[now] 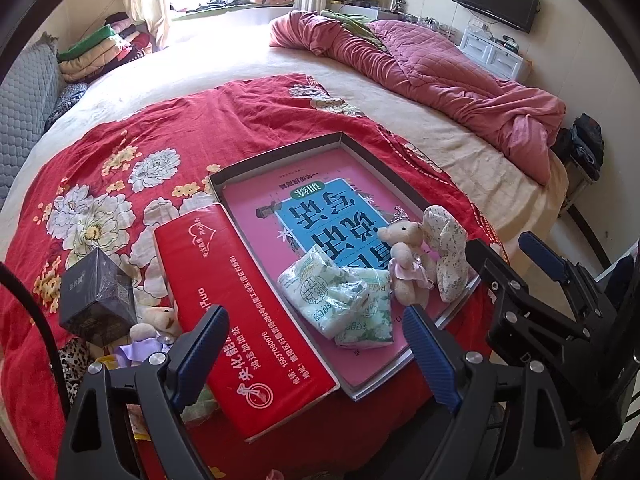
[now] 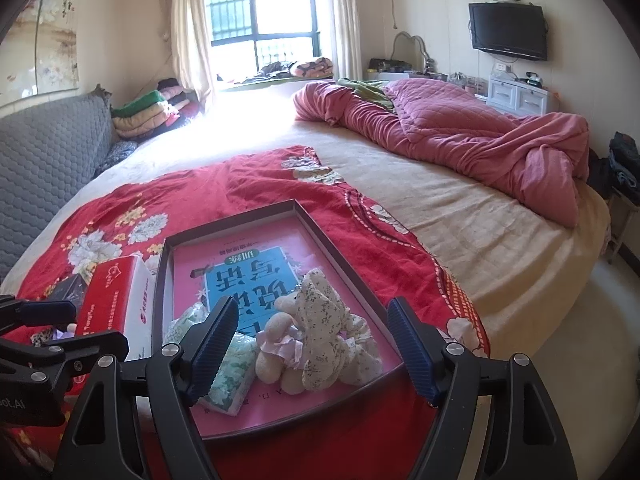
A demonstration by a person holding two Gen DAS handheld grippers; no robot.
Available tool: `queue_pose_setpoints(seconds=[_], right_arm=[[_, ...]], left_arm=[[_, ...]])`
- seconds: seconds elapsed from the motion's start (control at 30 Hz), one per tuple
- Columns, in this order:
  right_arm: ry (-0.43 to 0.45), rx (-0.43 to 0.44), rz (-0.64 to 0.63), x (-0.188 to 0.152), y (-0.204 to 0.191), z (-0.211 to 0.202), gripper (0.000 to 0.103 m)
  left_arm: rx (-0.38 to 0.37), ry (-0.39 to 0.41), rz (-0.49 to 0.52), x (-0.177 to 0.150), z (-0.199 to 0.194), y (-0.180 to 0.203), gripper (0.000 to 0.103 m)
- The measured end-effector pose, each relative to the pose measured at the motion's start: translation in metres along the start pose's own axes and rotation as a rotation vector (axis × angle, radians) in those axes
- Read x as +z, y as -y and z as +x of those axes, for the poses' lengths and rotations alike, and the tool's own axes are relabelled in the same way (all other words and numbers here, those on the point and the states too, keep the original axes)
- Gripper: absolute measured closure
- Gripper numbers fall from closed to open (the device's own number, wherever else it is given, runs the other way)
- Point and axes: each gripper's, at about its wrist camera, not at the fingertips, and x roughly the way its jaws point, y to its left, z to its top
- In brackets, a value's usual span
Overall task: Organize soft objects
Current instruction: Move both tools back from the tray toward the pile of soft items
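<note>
A shallow tray (image 2: 344, 252) on a red floral bedspread (image 1: 200, 120) holds two tissue packs (image 1: 340, 300), a small teddy bear (image 1: 406, 264) sitting upright, and a floral plush (image 2: 324, 332) lying lengthwise toward the tray's near corner. The left gripper (image 1: 316, 356) and the right gripper (image 2: 316, 348) hover with fingers apart, holding nothing.

We see a red floral cloth (image 1: 168, 128), matt and creased, spread on the bed. On it lies a shallow cardboard tray (image 2: 344, 248) with dull dark walls, holding a glossy pink paper book cover (image 1: 256, 200). The tissue packs (image 1: 340, 300) are wrapped in shiny crinkled plastic film. The small teddy bear (image 1: 404, 256) looks plush and fuzzy; the floral fabric rabbit (image 2: 324, 320) is printed woven cloth. The red tissue box (image 1: 240, 300) has a smooth, slightly glossy wrapper. Our gripper fingers (image 1: 428, 356) carry ribbed blue pads on matt black plastic with metal screws.
</note>
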Motion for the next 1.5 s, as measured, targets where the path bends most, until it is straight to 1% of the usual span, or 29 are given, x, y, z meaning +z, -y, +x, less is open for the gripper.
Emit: queue_pose_setpoints(seconds=[0.27, 0.53, 0.67, 0.8, 0.9, 1.03, 1.13, 1.27, 1.5], right_arm=[[0.005, -0.014, -0.025, 0.005, -0.011, -0.015, 0.025], [0.007, 0.004, -0.037, 0.014, -0.027, -0.032, 0.025], [-0.006, 0.022, -0.024, 0.018, -0.032, -0.037, 0.025], [-0.006, 0.023, -0.043, 0.018, -0.040, -0.041, 0.025], [0.013, 0.031, -0.047, 0.020, -0.047, -0.049, 0.025], [0.042, 0.041, -0.061, 0.025, -0.055, -0.060, 0.025], [0.057, 0.048, -0.069, 0.029, -0.062, -0.068, 0.024], [0.066, 0.067, -0.079, 0.032, -0.069, -0.075, 0.024], [0.086, 0.104, -0.100, 0.035, -0.082, -0.087, 0.024]], left_arm=[[0.007, 0.020, -0.010, -0.005, -0.014, -0.007, 0.015], [0.019, 0.042, -0.033, -0.012, -0.028, -0.023, 0.015], [0.025, 0.058, -0.046, -0.014, -0.037, -0.031, 0.015], [0.029, 0.077, -0.064, -0.016, -0.045, -0.040, 0.015], [0.044, 0.088, -0.069, -0.017, -0.051, -0.046, 0.015], [0.046, 0.097, -0.089, -0.021, -0.059, -0.057, 0.015], [0.045, 0.089, -0.101, -0.023, -0.063, -0.063, 0.015], [0.042, 0.097, -0.114, -0.025, -0.071, -0.069, 0.015], [0.063, 0.120, -0.116, -0.030, -0.087, -0.077, 0.015]])
